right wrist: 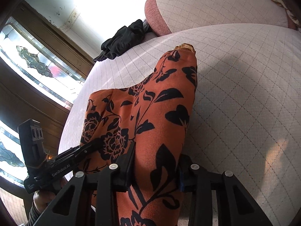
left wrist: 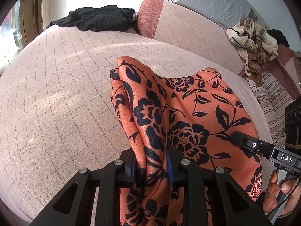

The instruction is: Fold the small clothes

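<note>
left hand-held gripper (left wrist: 150, 166) pinching orange floral garment (left wrist: 188, 113) | right hand-held gripper (right wrist: 156, 164) pinching same garment | over pink couch (left wrist: 56, 94)

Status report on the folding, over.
Left tongs and right tongs both shut on orange flowered cloth, lifted over the pink bed. Black clothes far off, nothing blocking.
</note>
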A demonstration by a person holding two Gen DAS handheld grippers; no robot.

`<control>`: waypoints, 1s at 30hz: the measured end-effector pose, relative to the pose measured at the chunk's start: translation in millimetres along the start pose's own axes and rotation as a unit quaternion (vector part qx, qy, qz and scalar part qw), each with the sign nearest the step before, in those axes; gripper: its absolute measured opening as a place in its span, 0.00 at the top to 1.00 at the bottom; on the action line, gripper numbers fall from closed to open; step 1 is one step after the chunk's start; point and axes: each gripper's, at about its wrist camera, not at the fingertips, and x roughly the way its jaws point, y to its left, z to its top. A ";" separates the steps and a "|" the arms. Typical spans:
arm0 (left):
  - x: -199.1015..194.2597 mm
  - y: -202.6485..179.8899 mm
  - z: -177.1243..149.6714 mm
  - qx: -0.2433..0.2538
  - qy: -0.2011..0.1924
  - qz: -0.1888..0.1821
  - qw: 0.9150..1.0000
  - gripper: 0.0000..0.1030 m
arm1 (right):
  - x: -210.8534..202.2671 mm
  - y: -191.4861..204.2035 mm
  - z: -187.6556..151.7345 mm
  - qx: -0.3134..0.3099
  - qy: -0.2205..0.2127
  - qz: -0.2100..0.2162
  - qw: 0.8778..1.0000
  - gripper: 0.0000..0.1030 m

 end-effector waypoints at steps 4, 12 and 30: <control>-16.5 -31.8 -1.1 0.020 -0.015 0.000 1.000 0.75 | -33.6 -6.3 -1.2 0.001 -0.027 -0.003 1.000 0.63; -39.0 -84.2 -0.3 0.058 -0.033 -0.008 0.998 0.75 | -95.7 -18.8 -1.9 -0.003 -0.076 -0.022 0.997 0.63; -46.9 -106.8 30.8 0.057 -0.052 0.000 0.997 0.75 | -126.3 -24.0 13.5 -0.025 -0.103 -0.020 0.994 0.63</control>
